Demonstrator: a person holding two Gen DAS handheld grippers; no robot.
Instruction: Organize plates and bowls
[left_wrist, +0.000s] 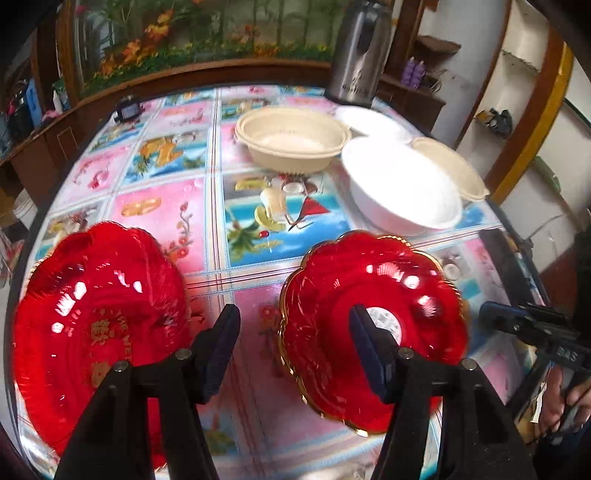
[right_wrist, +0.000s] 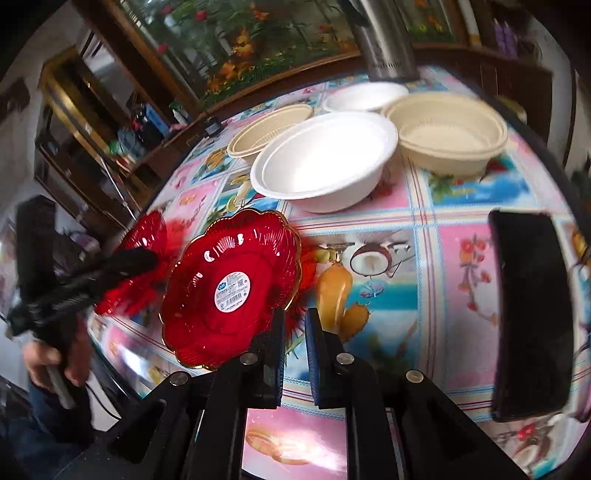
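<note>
The big white bowl (right_wrist: 325, 162) far across the table looks light but crushable, the near red plates (left_wrist: 373, 325) stiff, slick, best pinched at the rim; my left gripper (left_wrist: 291, 350) gapes empty, right gripper (right_wrist: 295, 354) closed on nothing.

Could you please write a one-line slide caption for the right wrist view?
Shut right gripper above patterned tablecloth, beside gold-rimmed red plastic plate; white foam bowl beyond.

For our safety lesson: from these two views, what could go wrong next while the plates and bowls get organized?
The gold-rimmed red plate sits near the table edge; a nudge from the left gripper might tip it off. The black phone lies near the shut right gripper and could be swept.
</note>
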